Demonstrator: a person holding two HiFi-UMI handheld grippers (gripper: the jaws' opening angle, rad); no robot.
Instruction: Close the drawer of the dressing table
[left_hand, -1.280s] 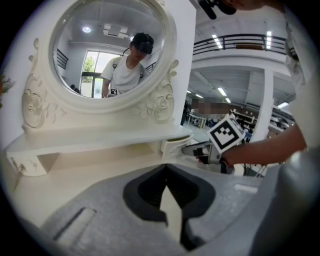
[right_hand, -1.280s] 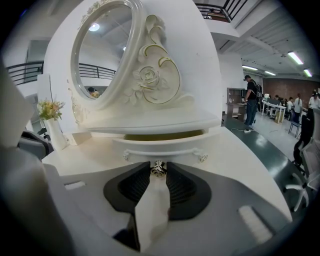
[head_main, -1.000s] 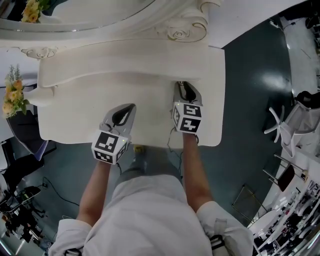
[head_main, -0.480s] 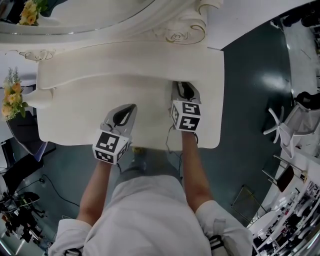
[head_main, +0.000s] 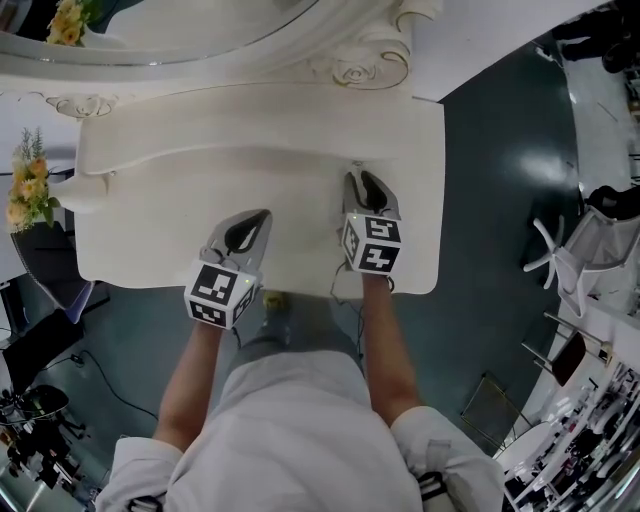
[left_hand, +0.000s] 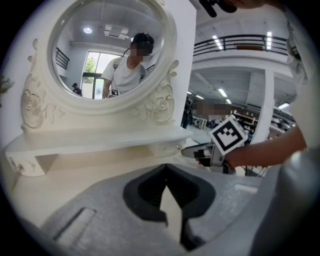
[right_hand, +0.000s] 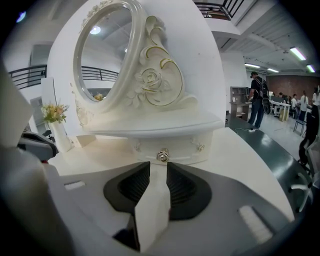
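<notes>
The white dressing table carries a raised shelf under its oval mirror. A small drawer with a round metal knob sits beneath the shelf's right end. Its front looks close to the shelf's edge; how far out it stands I cannot tell. My right gripper points straight at the knob from a short way off, jaws open by a narrow gap with nothing between them. It hovers over the right of the tabletop. My left gripper hangs over the middle of the tabletop, shut and empty.
A vase of yellow flowers stands at the table's left end. The carved mirror frame rises right behind the shelf. A white chair and other furniture stand on the dark floor to the right.
My right gripper has drawn back a little toward the table's front edge. The left gripper has stayed where it was.
</notes>
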